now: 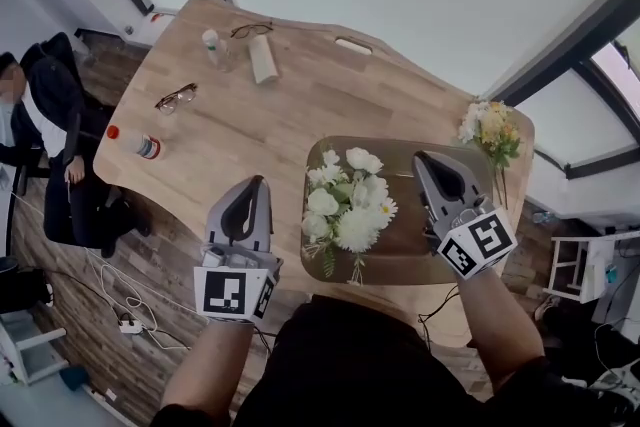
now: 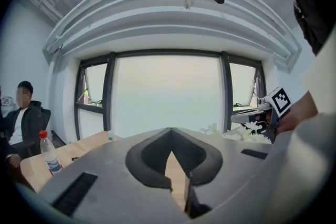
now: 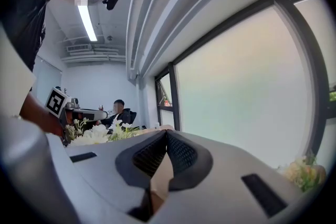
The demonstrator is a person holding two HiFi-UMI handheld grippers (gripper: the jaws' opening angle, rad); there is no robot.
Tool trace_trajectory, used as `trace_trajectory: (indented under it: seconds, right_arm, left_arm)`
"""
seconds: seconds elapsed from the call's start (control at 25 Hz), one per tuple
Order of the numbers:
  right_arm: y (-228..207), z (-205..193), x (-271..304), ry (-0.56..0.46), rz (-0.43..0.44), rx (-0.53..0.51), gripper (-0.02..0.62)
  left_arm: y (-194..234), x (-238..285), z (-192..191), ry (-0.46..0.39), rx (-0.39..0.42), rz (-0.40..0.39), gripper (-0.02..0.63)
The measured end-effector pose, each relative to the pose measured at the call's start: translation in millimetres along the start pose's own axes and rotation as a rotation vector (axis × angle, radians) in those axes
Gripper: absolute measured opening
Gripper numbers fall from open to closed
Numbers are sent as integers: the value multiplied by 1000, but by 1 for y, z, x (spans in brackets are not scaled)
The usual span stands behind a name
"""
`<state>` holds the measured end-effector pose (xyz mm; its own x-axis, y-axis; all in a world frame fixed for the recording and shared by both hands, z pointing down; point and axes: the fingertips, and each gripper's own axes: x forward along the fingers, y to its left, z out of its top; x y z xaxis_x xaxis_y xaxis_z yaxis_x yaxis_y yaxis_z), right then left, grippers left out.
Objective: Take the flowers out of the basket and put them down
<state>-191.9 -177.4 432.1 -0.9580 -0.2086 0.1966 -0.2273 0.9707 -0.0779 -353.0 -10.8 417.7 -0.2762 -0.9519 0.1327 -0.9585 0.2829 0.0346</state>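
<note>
Left tool point(image 1: 254, 181), right tool point(image 1: 421, 156) closed | basket point(image 1: 402, 247) flowers point(image 1: 345, 210) between | glasses point(image 1: 176, 98) beyond

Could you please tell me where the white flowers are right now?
In the head view, the white flowers lie in the left part of the brown basket, between the left gripper and the right gripper.

A pale wooden table point(image 1: 250, 125) carried a red-capped bottle point(image 1: 140, 144) near its left edge, with a pair of glasses point(image 1: 176, 98) close by. At the far end lay a second pair of glasses point(image 1: 251, 30), a small white bottle point(image 1: 212, 47) and a white oblong object point(image 1: 263, 60) (its kind could not be told). A person in a dark jacket point(image 1: 55, 110) sat beside the table's left side.
</note>
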Motion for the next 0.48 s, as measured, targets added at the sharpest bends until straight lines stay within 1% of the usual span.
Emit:
trace_trajectory:
  seconds: [0.32, 0.48]
  right_arm:
    - [-5, -48, 24, 84, 50, 20, 23]
    - [-4, -75, 32, 157, 73, 37, 23]
  left_arm:
    - [10, 12, -18, 38, -14, 28, 0]
    - [16, 11, -23, 48, -17, 43, 0]
